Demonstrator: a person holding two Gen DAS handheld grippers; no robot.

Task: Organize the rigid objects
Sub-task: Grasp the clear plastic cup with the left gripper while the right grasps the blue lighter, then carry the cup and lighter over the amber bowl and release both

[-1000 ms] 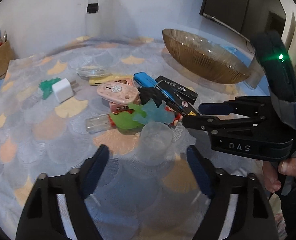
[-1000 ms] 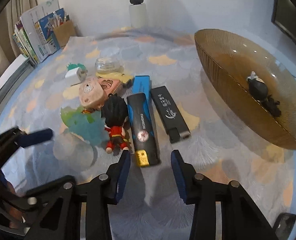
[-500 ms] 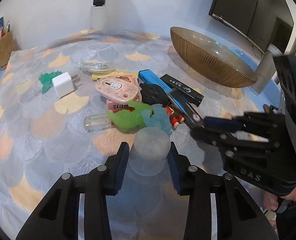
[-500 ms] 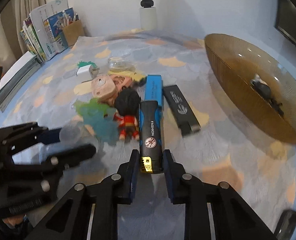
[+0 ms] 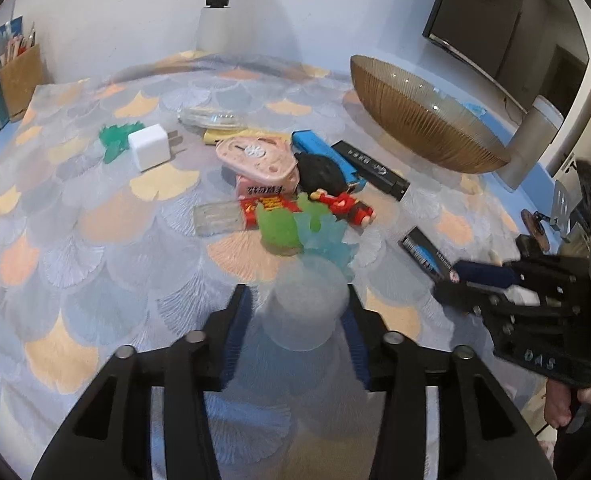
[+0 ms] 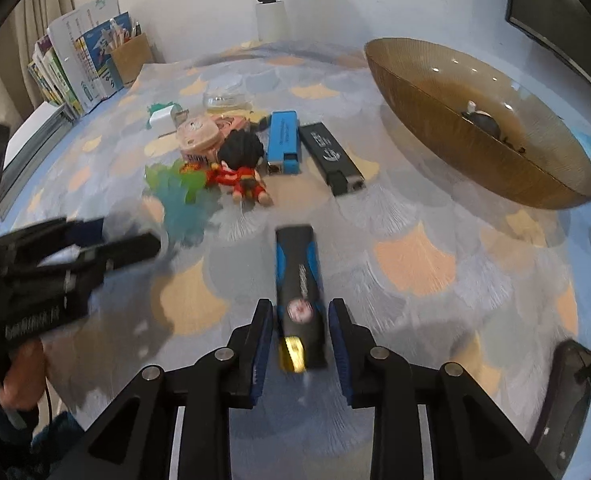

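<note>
Right now both hand-held grippers are over the scallop-patterned cloth [image 5: 95, 264], each with one item between its fingers.

Left gripper [image 5: 297, 308]: low centre of its own view. A frosted translucent cup [image 5: 305, 304] sits between the blue pads. Jaws have just eased apart a little; the right pad looks against the cup wall, a thin gap shows on the left. Whether it is truly clamped, I cannot tell.

Right gripper [image 6: 301, 320]: bottom centre of its view. Jaws have just opened slightly around a black-and-blue lighter [image 6: 299, 284], gold end toward the camera. Narrow gaps show on both sides of it, so the pads are not pressing. Picture is motion-blurred here.

Pile, mid-frame in the left view: pink fan-shaped gadget [image 5: 255, 158] on a red and pink box, black-haired figurine in red [image 5: 335, 190], green jelly toy [image 5: 279, 228] touching a pale blue one [image 5: 327, 240], blue lighter [image 5: 321, 152] beside a black lighter [image 5: 371, 170]. White plug adapter [image 5: 149, 152] stands apart at left, against a green toy.

Amber ribbed glass bowl [image 6: 435, 128], upper right of the right view, holds a small dark object [image 6: 481, 118].
</note>
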